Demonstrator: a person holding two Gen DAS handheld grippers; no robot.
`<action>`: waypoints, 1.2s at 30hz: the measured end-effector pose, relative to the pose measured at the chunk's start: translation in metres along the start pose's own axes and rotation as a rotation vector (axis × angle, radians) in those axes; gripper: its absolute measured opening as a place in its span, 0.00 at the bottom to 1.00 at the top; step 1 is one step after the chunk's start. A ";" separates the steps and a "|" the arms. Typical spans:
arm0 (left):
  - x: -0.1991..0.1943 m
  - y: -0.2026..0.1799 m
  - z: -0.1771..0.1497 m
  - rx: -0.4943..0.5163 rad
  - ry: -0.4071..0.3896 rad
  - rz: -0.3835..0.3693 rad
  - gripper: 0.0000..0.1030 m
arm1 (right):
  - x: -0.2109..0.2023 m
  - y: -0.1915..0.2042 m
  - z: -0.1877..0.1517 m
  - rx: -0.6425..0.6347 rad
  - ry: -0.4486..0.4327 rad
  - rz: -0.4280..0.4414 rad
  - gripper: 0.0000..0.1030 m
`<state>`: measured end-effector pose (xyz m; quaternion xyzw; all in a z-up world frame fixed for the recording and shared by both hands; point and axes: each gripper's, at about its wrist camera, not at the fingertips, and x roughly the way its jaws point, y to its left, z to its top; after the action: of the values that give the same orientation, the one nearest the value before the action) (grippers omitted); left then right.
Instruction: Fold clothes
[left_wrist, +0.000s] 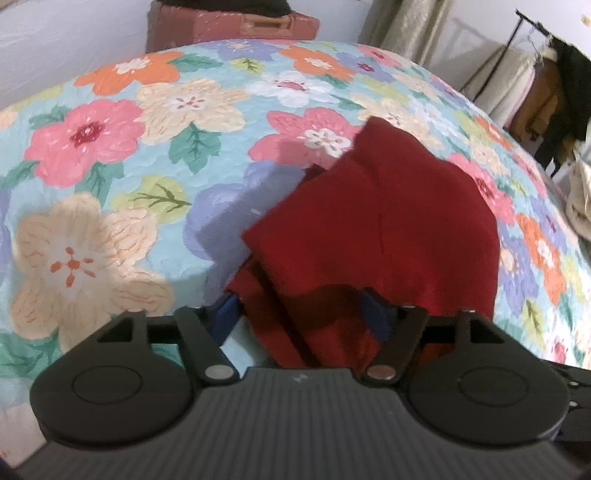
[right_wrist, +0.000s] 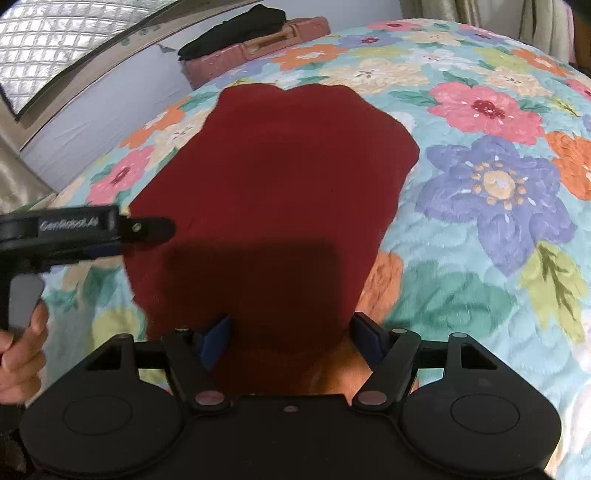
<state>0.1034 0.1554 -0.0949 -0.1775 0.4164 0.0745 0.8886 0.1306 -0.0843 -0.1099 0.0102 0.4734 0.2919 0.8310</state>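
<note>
Bed (left_wrist: 110, 155) with a floral quilt, big pink, orange, cream and purple flowers on light blue, fills both views. Red garment (right_wrist: 273, 206) lies on the quilt, spread toward the far edge in the right wrist view; in the left wrist view it is bunched with folds (left_wrist: 373, 229). Pink suitcase (right_wrist: 258, 44) past the far side of the bed, dark folded cloth (right_wrist: 236, 26) on top of it. Clothes rack (left_wrist: 546, 85) with hanging items at right in the left view; window (right_wrist: 55, 40) at upper left in the right view.

Left gripper (left_wrist: 301, 314): blue pads spread, red fabric draped between and over them, not clamped. Seen from the side in the right view (right_wrist: 147, 229), its tips at the garment's left edge, with "GenRobot.AI" printed on the body, blurry. Hand (right_wrist: 22, 350) on its grey trigger.

Right gripper (right_wrist: 291, 341): pads spread, near edge of garment lying between them, not pinched.
</note>
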 end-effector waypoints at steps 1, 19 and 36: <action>-0.001 -0.004 -0.001 0.012 0.003 0.011 0.71 | -0.004 -0.001 -0.003 0.003 -0.002 0.004 0.73; -0.064 -0.053 -0.053 0.257 0.034 0.128 0.81 | -0.078 -0.003 -0.027 -0.036 -0.136 -0.031 0.73; -0.095 -0.071 -0.069 0.296 0.036 0.074 0.95 | -0.118 0.025 -0.042 -0.038 -0.156 -0.095 0.76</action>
<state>0.0130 0.0646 -0.0452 -0.0304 0.4451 0.0418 0.8940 0.0409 -0.1330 -0.0341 -0.0054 0.4017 0.2594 0.8783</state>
